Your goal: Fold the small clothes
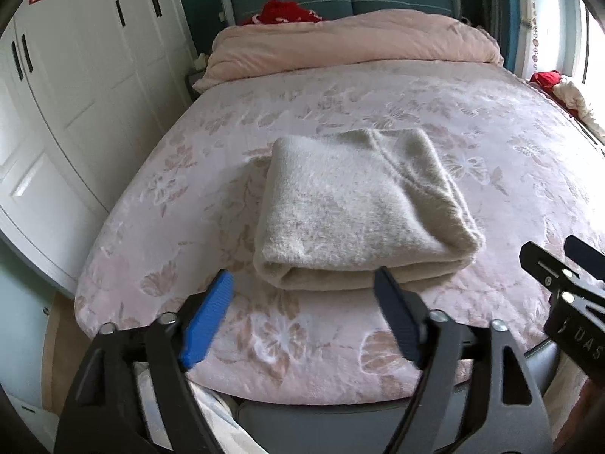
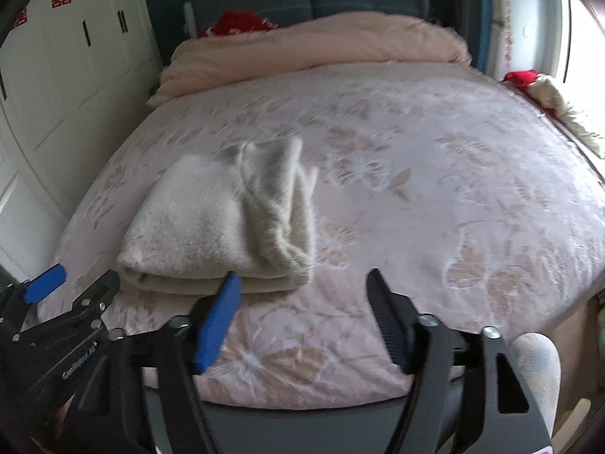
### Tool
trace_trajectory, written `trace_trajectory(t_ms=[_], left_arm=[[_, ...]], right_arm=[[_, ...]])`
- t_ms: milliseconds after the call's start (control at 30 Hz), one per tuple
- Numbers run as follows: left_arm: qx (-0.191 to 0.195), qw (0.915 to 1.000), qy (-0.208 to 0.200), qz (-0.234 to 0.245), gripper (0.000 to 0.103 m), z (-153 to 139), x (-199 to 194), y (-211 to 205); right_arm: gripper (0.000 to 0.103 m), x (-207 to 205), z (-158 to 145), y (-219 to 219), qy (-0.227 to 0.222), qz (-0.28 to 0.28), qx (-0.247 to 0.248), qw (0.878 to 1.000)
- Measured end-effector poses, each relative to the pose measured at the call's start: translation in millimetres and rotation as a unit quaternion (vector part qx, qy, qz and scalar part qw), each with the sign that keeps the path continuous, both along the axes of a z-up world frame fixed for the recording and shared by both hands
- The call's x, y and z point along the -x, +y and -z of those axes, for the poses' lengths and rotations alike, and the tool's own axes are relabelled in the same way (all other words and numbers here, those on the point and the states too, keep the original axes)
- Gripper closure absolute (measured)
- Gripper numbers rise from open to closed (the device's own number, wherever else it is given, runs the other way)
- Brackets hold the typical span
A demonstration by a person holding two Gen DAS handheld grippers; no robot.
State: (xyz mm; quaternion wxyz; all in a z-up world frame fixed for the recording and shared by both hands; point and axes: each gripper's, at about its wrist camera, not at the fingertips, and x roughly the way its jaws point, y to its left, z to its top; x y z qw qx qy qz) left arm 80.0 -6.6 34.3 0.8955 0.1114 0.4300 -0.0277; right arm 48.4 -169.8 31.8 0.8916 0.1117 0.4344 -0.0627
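A cream fuzzy garment (image 1: 359, 208) lies folded into a thick rectangle on the pink floral bed cover (image 1: 491, 143). It also shows in the right wrist view (image 2: 211, 223), left of centre. My left gripper (image 1: 302, 283) is open and empty, just in front of the garment's near folded edge. My right gripper (image 2: 302, 283) is open and empty, in front of the garment's right corner, above the bed cover (image 2: 453, 189). The right gripper shows at the right edge of the left wrist view (image 1: 559, 261); the left gripper shows at the left edge of the right wrist view (image 2: 75, 283).
A rolled pink quilt (image 1: 351, 41) lies across the head of the bed with a red cloth (image 1: 283, 11) behind it. White wardrobe doors (image 1: 75, 94) stand along the left. Red and cream clothes (image 1: 563, 90) lie at the bed's right edge by the window.
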Motion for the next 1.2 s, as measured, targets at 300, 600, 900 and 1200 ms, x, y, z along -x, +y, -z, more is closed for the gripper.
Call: trace_trajectory(t_ms=[300, 600, 900, 1200], left_arm=[[0.031, 0.9993, -0.016, -0.01, 0.014, -1.8, 22.5, -7.9], [0.045, 0.9984, -0.015, -0.031, 0.013, 0.4, 29.0, -5.6], [0.043, 0.9983, -0.016, -0.036, 0.013, 3.0, 28.4, -4.5], [0.038, 0.998, -0.015, -0.048, 0.014, 7.3, 31.4, -4.8]], right_arm=[[0.017, 23.9, 0.4, -4.4, -0.02, 0.017, 0.024, 0.999], [0.017, 27.5, 3.6, 9.9, -0.021, -0.001, 0.032, 0.999], [0.017, 26.4, 6.7, 12.0, -0.01, 0.008, 0.015, 1.0], [0.017, 24.8, 10.2, 16.8, 0.0, 0.007, 0.018, 1.0]])
